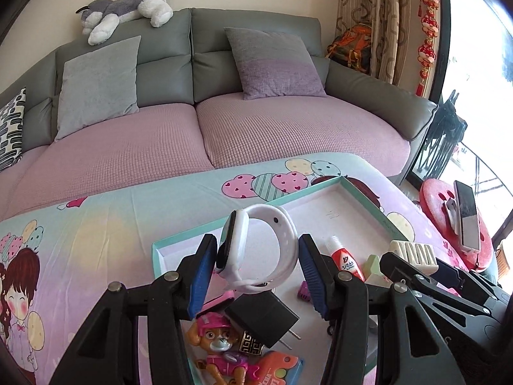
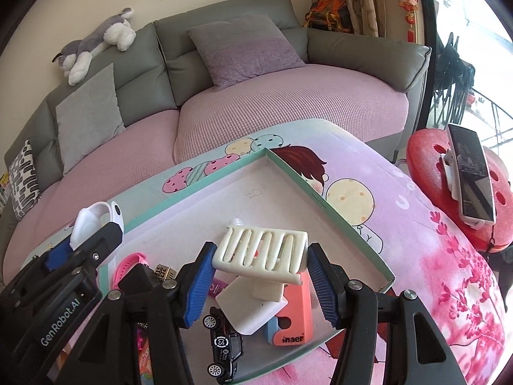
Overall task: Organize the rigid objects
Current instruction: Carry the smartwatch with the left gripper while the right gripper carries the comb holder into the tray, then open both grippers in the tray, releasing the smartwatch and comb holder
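Evidently the left tool [image 1: 256,266] pinches a white watch [image 1: 256,250]; the right tool [image 2: 259,276] seemingly clamps a cream rack [image 2: 261,250].

Raised over the shallow mint-rimmed tray [image 2: 333,211]: a white smartwatch [image 1: 256,250] with looped strap, on edge, and a cream slotted soap dish [image 2: 261,252], tilted. On the tray floor below: pink pup figure [image 1: 218,349], black charger plug [image 1: 261,316], red-and-white tube [image 1: 346,258], black toy car [image 2: 224,346], coral block [image 2: 296,314], white cube [image 2: 251,304].

Toy car [image 2: 224,346] in tray [image 2: 327,205] — sofa [image 2: 288,102] behind table [image 2: 416,256].
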`<state>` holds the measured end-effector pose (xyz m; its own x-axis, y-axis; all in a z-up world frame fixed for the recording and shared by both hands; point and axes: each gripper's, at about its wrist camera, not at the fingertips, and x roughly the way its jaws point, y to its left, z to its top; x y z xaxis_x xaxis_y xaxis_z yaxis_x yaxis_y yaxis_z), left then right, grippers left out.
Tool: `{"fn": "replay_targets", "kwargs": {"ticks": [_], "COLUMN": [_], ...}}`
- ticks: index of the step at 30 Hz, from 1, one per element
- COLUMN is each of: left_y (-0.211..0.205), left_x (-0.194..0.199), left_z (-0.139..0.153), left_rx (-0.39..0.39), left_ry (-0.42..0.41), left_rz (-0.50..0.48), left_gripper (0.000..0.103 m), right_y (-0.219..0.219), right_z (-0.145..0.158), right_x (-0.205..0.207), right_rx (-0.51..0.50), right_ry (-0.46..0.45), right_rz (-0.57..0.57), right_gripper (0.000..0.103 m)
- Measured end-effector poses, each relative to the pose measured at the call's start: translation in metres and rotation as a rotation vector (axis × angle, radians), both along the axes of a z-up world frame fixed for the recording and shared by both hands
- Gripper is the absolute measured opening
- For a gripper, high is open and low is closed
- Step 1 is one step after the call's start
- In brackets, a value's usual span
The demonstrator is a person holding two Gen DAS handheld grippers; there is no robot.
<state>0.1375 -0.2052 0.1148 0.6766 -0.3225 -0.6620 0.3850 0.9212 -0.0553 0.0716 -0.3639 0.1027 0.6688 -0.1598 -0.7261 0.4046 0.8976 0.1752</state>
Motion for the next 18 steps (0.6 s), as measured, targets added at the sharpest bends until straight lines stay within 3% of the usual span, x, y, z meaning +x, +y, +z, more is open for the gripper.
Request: {"fn": "replay_targets", "kwargs": {"ticks": [11, 14, 18], "left_y": [-0.011, -0.008, 0.002], "left_x": [0.004, 0.005, 0.006], "left_z": [-0.014, -0.013, -0.010], "left_rx": [0.023, 0.022, 0.013], "left_ry": [0.040, 0.039, 0.050], "left_rz": [-0.002, 0.016, 0.044], "left_gripper": [0.055, 0.064, 0.066], "right_y": [-0.003, -0.003, 0.001], "right_z": [-0.003, -0.004, -0.003], "right_x": [0.001, 0.001, 0.002], "right_rx": [0.007, 0.008, -0.003], "right_ry": [-0.013, -0.015, -0.016], "right_rz": [0.021, 0.024, 0.037], "right_gripper": [0.061, 0.061, 0.061]}}
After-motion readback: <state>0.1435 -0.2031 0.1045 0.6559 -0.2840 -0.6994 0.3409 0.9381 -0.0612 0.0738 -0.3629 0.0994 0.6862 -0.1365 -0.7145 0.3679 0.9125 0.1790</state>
